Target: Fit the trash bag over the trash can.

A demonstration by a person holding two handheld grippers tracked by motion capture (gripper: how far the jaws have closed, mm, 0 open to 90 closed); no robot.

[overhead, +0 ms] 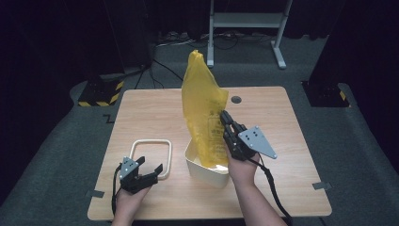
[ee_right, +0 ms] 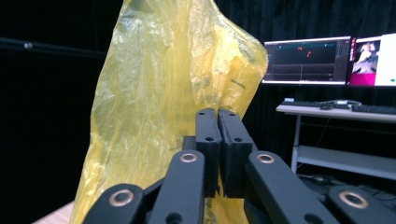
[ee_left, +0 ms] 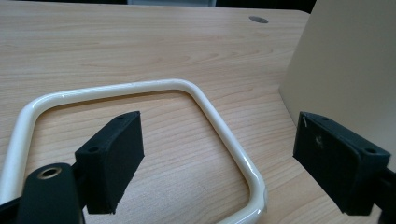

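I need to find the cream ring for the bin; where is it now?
In the high view, the cream ring lies flat on the table, left of the cream bin, by the open left gripper.

A thin, crinkled, glossy yellow plastic bag (overhead: 203,113) is seen; the wood-grain table (overhead: 141,117) is matt, the cream frame (ee_left: 140,88) glossy.

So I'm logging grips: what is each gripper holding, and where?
Right gripper: shut on the yellow plastic bag, at its side edge. Left gripper: nothing, open.

One bag (overhead: 203,110), bin (overhead: 200,168), frame (overhead: 151,143)
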